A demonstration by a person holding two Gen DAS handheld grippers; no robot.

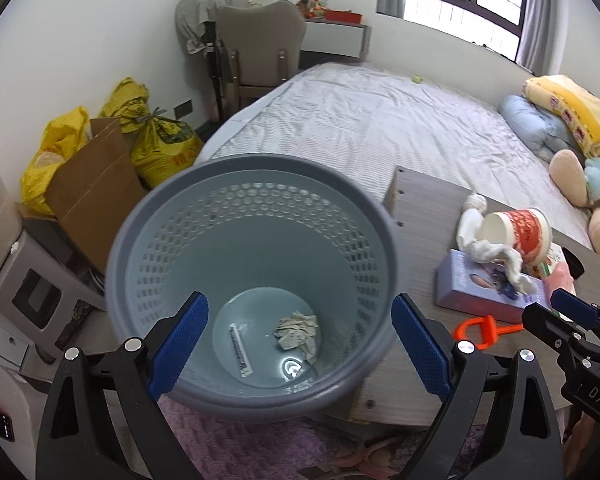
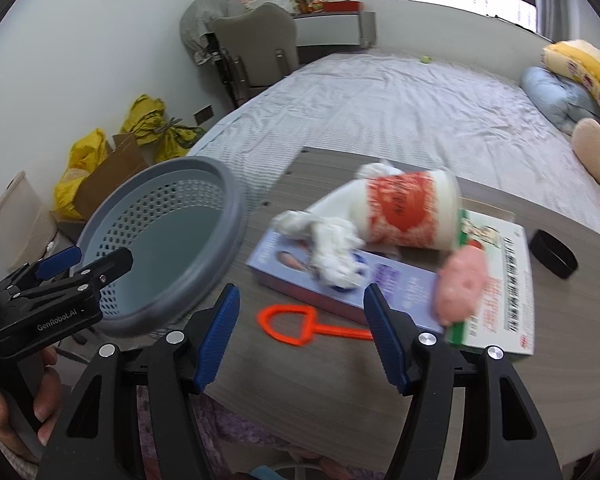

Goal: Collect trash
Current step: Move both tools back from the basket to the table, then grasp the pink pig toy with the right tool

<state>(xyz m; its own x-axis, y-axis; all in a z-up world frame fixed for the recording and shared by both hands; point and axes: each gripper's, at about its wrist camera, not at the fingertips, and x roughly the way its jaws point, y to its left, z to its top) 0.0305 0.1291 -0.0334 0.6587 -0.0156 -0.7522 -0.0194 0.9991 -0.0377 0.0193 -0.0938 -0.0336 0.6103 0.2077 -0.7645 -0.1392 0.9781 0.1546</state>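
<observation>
A grey-blue perforated waste basket (image 1: 252,184) stands beside the wooden table (image 1: 420,208). Inside lie a crumpled paper wad (image 1: 298,334) and a small strip (image 1: 240,350). My left gripper (image 1: 300,346) is open right over the basket's mouth. On the table lie a red-and-white paper cup (image 2: 408,210) on its side, white crumpled tissue (image 2: 328,250), a purple box (image 2: 340,280), a pink wad (image 2: 462,284), a green-and-white box (image 2: 496,280) and an orange plastic handle (image 2: 300,326). My right gripper (image 2: 300,338) is open above the orange handle and holds nothing.
A bed (image 1: 380,120) lies behind the table, with pillows and plush toys (image 1: 572,168) at the right. Yellow bags (image 1: 156,140) and a cardboard box (image 1: 96,184) sit on the left. A chair (image 1: 260,48) stands by the wall. A black ring (image 2: 554,254) lies on the table.
</observation>
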